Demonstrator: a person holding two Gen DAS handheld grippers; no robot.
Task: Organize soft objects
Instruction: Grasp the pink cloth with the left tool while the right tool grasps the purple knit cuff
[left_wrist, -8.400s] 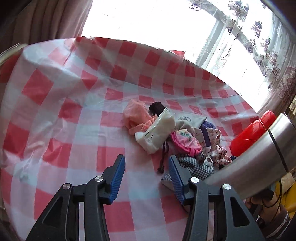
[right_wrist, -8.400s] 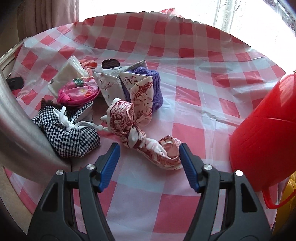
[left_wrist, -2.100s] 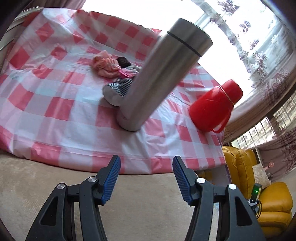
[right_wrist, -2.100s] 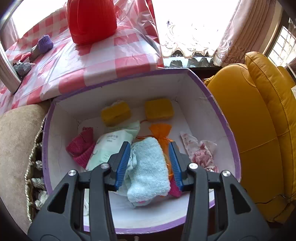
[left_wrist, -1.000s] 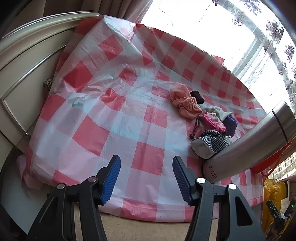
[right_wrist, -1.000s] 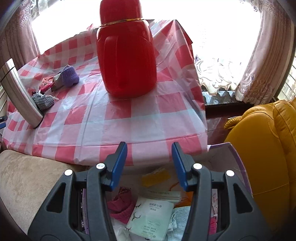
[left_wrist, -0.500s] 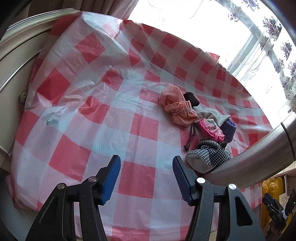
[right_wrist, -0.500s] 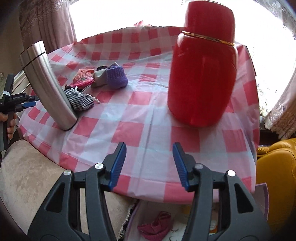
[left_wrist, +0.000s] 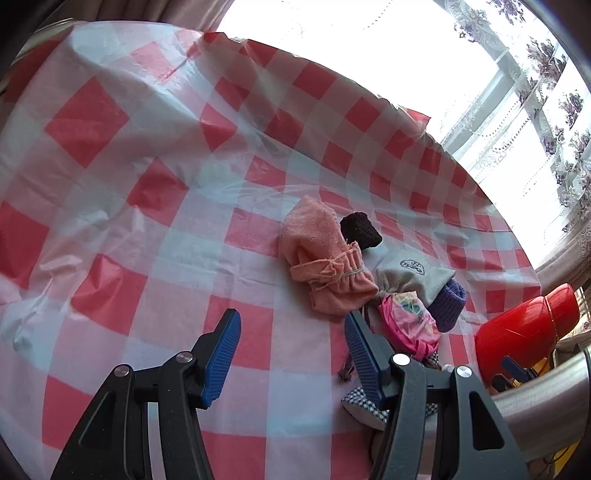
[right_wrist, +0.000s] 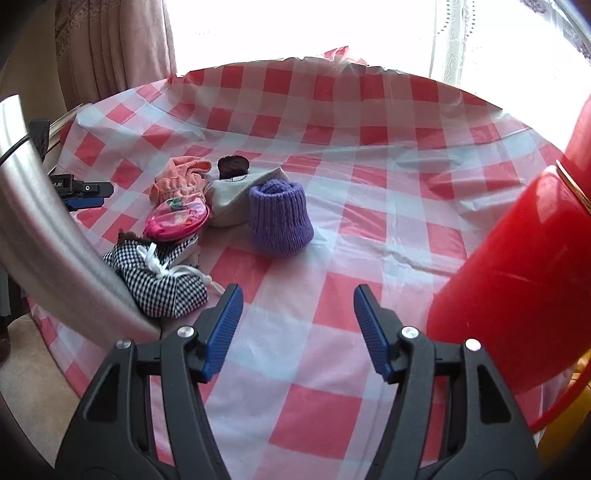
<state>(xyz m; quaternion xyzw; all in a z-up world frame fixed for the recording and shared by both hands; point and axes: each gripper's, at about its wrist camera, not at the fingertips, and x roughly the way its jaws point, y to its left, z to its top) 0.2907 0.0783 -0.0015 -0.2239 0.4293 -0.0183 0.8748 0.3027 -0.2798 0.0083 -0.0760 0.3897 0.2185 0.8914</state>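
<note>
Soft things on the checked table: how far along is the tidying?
Done: nothing these views can confirm. In hand: nothing; the left gripper is open and empty, the right gripper is empty, jaws opening. Left: purple knit, checked pouch, pink pouch, peach cloth, grey pouch, dark piece.

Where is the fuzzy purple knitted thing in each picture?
Left wrist view: the purple knitted pouch sits right of centre, half hidden under the grey pouch.
Right wrist view: the purple knitted pouch stands left of centre, fully visible.
Shared landmark: the red jug, at the right edge in both.
</note>
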